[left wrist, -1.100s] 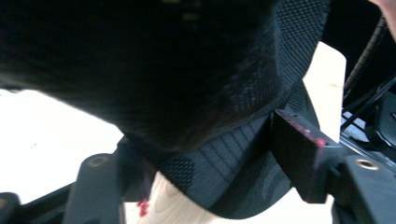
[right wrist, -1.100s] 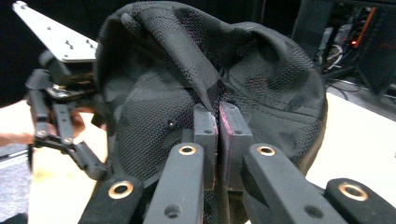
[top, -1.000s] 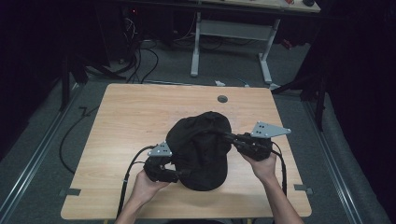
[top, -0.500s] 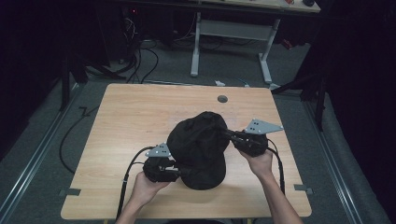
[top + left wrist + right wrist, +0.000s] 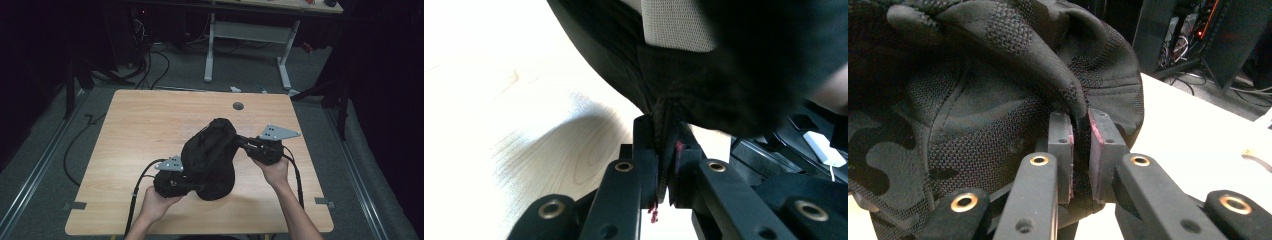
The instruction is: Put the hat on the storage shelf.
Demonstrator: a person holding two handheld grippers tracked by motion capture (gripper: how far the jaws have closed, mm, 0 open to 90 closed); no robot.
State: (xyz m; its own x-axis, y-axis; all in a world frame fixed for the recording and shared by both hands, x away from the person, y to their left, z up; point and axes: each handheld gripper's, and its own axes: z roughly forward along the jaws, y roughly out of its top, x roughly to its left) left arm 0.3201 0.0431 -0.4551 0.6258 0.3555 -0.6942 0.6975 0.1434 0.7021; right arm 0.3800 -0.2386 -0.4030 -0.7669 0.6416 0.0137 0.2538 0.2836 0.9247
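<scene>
A black cap (image 5: 210, 157) with a faint camouflage pattern and mesh panels hangs above the near middle of the wooden tabletop (image 5: 140, 130), held up between the two grippers and tilted, its higher end toward the far right. In the right gripper view the cap's (image 5: 973, 100) fabric bunches into a fold that runs down between the jaws. In the left gripper view the cap's (image 5: 734, 65) dark underside fills the upper part, with a pale mesh patch (image 5: 676, 22) inside it near the top edge.

The left gripper (image 5: 182, 185) sits at the cap's near left end; in the left gripper view its (image 5: 668, 145) jaws are clenched on a thin stitched edge of the cap, with almost no gap between the pads. The right gripper (image 5: 240, 141) meets the cap at its far right side; in its own view the gripper's (image 5: 1080, 137) jaws are pressed together on the fold of fabric.

A hand (image 5: 160, 205) holds the left gripper from the near side of the cap, and another hand (image 5: 272, 170) holds the right gripper to the cap's right. A small round dark hole (image 5: 238, 106) lies in the tabletop beyond the cap, well apart from it. Farther behind the cap stands a white desk frame (image 5: 250, 35) on the grey floor (image 5: 60, 145), with cables (image 5: 155, 55) trailing to its left.
</scene>
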